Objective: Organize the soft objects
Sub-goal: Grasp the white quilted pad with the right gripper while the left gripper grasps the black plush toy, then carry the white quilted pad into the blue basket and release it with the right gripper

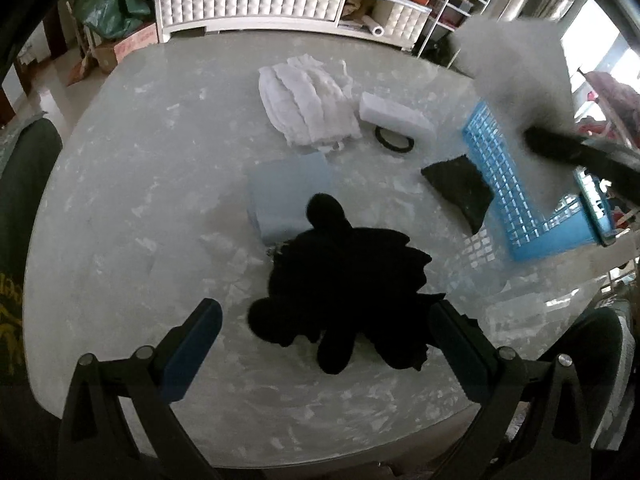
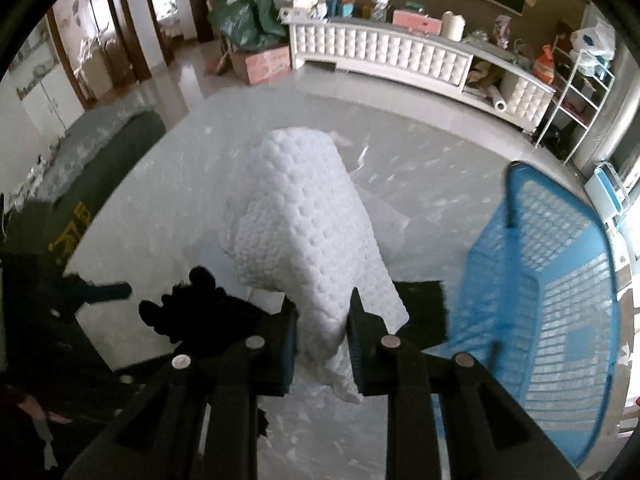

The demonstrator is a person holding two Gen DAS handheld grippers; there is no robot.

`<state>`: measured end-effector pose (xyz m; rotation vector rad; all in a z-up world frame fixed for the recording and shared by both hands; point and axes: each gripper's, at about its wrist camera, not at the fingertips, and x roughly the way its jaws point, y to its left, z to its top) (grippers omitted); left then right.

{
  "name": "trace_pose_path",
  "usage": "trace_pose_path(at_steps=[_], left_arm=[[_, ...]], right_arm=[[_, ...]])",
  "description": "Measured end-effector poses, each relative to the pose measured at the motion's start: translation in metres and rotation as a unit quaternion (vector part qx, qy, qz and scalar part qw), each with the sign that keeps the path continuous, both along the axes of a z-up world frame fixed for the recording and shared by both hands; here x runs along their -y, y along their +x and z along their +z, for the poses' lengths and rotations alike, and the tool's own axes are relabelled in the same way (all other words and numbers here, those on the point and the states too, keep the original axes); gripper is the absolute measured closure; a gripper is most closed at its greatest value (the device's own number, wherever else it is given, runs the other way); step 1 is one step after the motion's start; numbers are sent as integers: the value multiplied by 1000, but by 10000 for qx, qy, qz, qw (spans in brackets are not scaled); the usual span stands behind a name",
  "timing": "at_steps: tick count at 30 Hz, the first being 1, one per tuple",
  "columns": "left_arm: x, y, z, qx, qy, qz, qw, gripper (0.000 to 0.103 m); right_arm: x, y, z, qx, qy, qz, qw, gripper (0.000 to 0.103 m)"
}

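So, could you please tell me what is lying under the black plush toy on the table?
The black plush toy overlaps the near corner of a folded light blue cloth, which rests on the table. Whatever else lies beneath the toy's body is covered.

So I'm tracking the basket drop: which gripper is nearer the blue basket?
Right. The right gripper, shut on the white towel, is beside the blue basket; the left gripper hovers over the black glove.

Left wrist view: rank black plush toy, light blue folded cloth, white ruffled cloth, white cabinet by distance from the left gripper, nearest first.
From the left gripper:
1. black plush toy, on the table right between the open fingers.
2. light blue folded cloth, just beyond the toy, partly under it.
3. white ruffled cloth, farther up the table, centre.
4. white cabinet, off the table, against the back wall.
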<state>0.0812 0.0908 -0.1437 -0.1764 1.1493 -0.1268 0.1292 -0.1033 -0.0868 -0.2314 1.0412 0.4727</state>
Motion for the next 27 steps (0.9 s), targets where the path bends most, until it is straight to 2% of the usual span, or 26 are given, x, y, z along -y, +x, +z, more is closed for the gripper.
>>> trace_pose_path(at_steps=[12,17,21,27], left_arm=[[24,23,-16,-358,259,482,9979,0],[32,32,-27,-566,456,583,9957,0],[35,39,-33,-638,499,645,9946,0],[42,48,-46,-763,546,663,9934,0]], right_arm=[[64,6,48,383,351,-396,9979,83],[85,9,57,551,206,-648,9962,82],[103,15,48,521,74,-881,9947,82],[118,25,21,236,-87,-1184,9926,82]])
